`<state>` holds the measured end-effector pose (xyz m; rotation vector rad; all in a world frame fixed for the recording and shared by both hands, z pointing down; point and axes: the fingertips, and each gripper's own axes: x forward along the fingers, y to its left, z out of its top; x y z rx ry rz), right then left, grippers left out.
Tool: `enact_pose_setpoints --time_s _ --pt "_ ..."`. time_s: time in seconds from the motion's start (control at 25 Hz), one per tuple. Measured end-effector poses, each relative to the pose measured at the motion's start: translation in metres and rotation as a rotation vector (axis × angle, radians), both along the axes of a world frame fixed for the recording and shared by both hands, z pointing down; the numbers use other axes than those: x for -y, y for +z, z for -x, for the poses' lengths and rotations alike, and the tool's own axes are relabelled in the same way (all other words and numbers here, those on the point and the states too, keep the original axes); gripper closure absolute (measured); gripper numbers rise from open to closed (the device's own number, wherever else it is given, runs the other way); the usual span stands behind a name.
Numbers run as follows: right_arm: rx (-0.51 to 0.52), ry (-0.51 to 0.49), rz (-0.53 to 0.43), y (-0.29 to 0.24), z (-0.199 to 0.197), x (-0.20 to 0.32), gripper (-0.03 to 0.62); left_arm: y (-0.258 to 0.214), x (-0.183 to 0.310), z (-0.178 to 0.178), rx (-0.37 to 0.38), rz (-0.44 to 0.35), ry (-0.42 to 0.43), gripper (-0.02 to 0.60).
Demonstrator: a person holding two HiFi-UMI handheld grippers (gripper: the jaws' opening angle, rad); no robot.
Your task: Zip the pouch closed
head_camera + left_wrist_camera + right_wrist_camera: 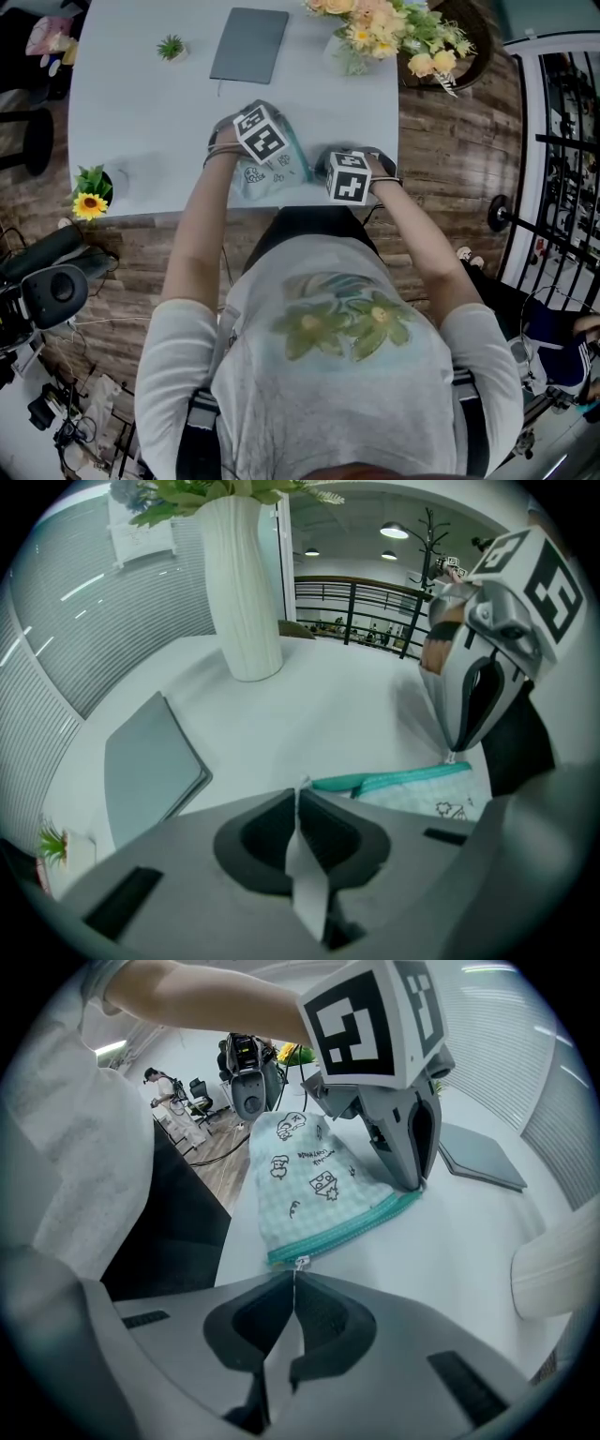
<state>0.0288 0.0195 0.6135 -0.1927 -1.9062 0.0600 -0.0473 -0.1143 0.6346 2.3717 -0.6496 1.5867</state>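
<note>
Head view: a person leans over a white table (141, 103) with a gripper in each hand. Both grippers point steeply down at the table edge closest to the person.
Pouch: the pouch (305, 1180) lies flat on the table by that edge, stretched between the two grippers. It has pale green checks and little black drawings on it.
Zip: a teal zip (361, 1227) runs along one side of the pouch, from one gripper to the other. I cannot tell if it is shut all the way.
Left gripper: the left gripper (298, 794) has its jaws squeezed together on a thin pale strip at one end of the pouch. This is just where the teal zip starts.
Right gripper: the right gripper (294, 1279) has its jaws pressed tight too. They nip the small metal zip pull (300, 1262) at their tip, at the other end of the zip.
Notebook: a gray notebook (249, 44) lies flat on the far side of the table, well apart from the pouch.
Vase: a tall white vase (246, 583) stands at the far corner with flowers (394, 28) in it.
Small plant: a tiny green plant (171, 47) sits near the notebook.
Sunflower: a sunflower (90, 204) shows by the table's left corner.
Floor: the floor (450, 169) is brown wood.
</note>
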Motion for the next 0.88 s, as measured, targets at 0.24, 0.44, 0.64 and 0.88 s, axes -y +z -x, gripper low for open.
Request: enact_pose_setpoints --time_s 0.24,0.44,0.64,0.88 --pt "-0.006 -0.023 0.024 -0.0002 -0.0001 -0.0065 0.574 0.0 0.0006 0.0004 -0.017 0.011 -0.037 0.56" --pt "0.003 -0.023 -0.043 0.003 -0.0022 -0.004 0.574 -0.0068 0.0031 0.003 -0.149 0.073 -0.182 0.558" --pt "0.011 0.033 -0.029 0.0044 -0.0036 -0.0027 0.574 -0.0038 0.0017 0.0014 -0.164 0.037 -0.16 0.558" --pt "0.044 0.082 -0.006 -0.0009 -0.0059 -0.0085 0.572 -0.0056 -0.0025 0.0058 -0.137 0.063 -0.153 0.558"
